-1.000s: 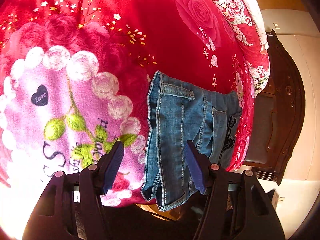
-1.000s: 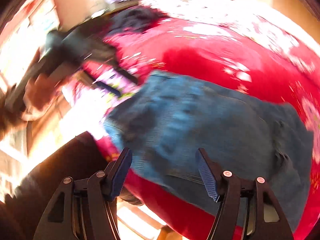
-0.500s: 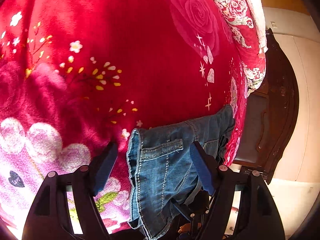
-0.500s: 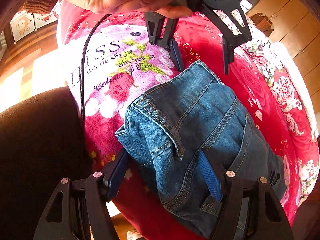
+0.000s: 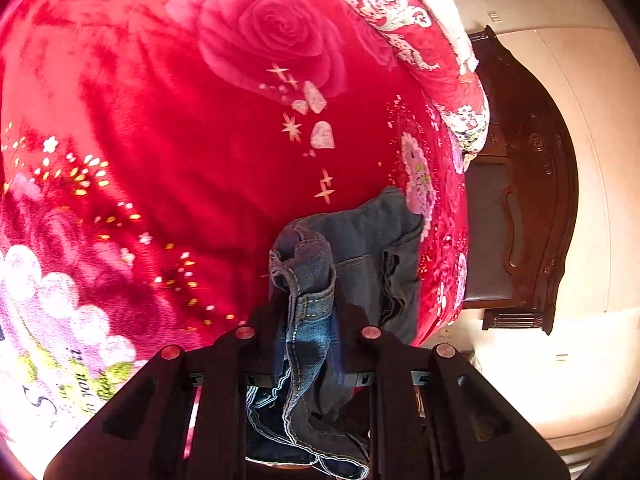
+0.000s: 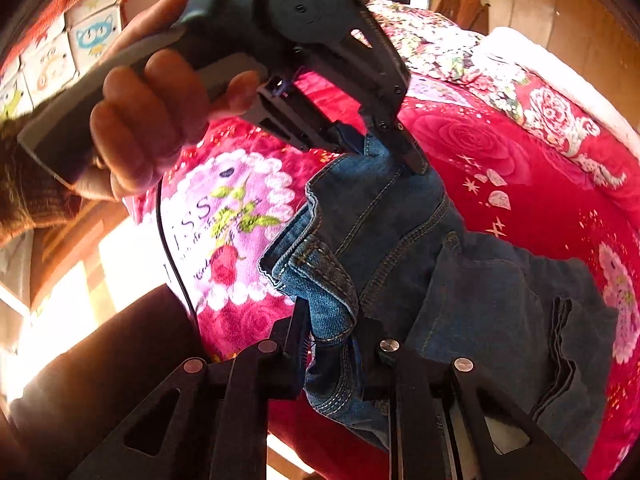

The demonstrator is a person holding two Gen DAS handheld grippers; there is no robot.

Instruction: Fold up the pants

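Folded blue denim pants (image 6: 472, 280) lie near the front edge of a bed with a red floral blanket (image 6: 520, 176). My left gripper (image 5: 306, 304) is shut on the pants (image 5: 312, 280), pinching a bunched seam edge lifted off the blanket. It also shows in the right wrist view (image 6: 384, 148), gripping the far corner of the pants. My right gripper (image 6: 332, 332) is shut on the near denim edge, which bulges up between its jaws.
A dark carved wooden headboard (image 5: 520, 184) stands at the right side of the bed. A patterned quilt (image 5: 400, 20) lies folded along the far edge. The person's hand (image 6: 160, 120) holds the left gripper. A lit wooden floor (image 6: 60, 300) lies below the bed edge.
Both grippers were open over the pants and have closed on the denim. The left gripper has moved forward and lifted the edge it holds.
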